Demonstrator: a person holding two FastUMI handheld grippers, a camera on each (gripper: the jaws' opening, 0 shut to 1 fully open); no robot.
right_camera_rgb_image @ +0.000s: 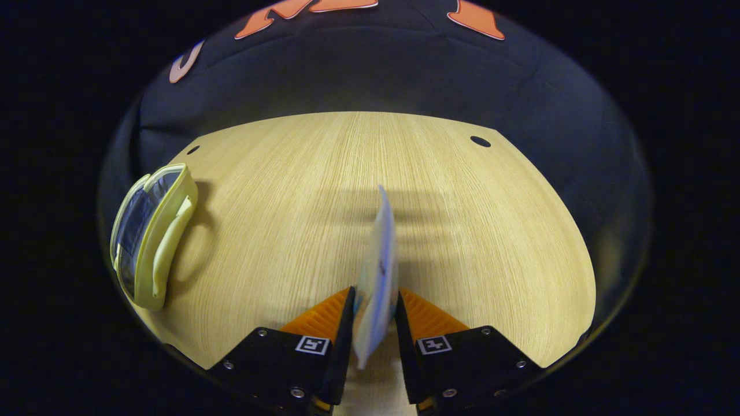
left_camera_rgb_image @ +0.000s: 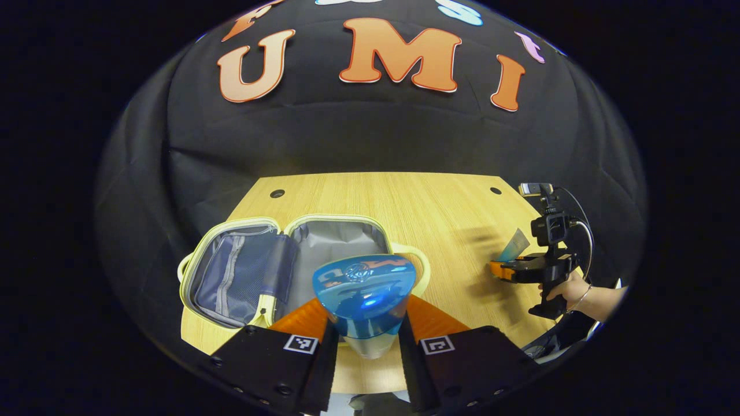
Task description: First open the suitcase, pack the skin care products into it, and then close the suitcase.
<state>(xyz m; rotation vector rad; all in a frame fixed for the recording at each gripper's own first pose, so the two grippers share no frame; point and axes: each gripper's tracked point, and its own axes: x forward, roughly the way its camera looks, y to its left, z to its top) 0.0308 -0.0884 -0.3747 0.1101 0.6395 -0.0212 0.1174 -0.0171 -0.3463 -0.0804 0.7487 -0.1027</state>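
Your left claw (left_camera_rgb_image: 366, 341) is clenched on a blue-capped bottle (left_camera_rgb_image: 365, 297), both fingers pressing its sides, with the cap rising above the fingertips and the clear body hanging between them. Directly ahead of that claw, and slightly to its left, the suitcase (left_camera_rgb_image: 300, 263) lies open on the desk (left_camera_rgb_image: 404, 202): the lid half with its mesh pocket falls to the left, and the grey-lined main compartment sits just beyond the bottle, its pale yellow rim facing you. The bottle appears to hang above the near edge of that compartment, so the coming move is judged a short forward carry and a lowering, not a sideways one. Your right claw (right_camera_rgb_image: 374, 323) is clenched on a thin flat sachet (right_camera_rgb_image: 377, 271), held edge-on, its long axis running forward and away from the fingers over bare desk. In the right gripper view the suitcase (right_camera_rgb_image: 151, 237) lies far to the left, well apart from the sachet; in the left gripper view the right claw (left_camera_rgb_image: 511, 270) and the hand (left_camera_rgb_image: 569, 292) holding it stand off at the right side of the desk, the sachet (left_camera_rgb_image: 513, 247) sticking up from it. The left claw is therefore the nearer to the open case. The right must swing leftward across the desk before it can release.
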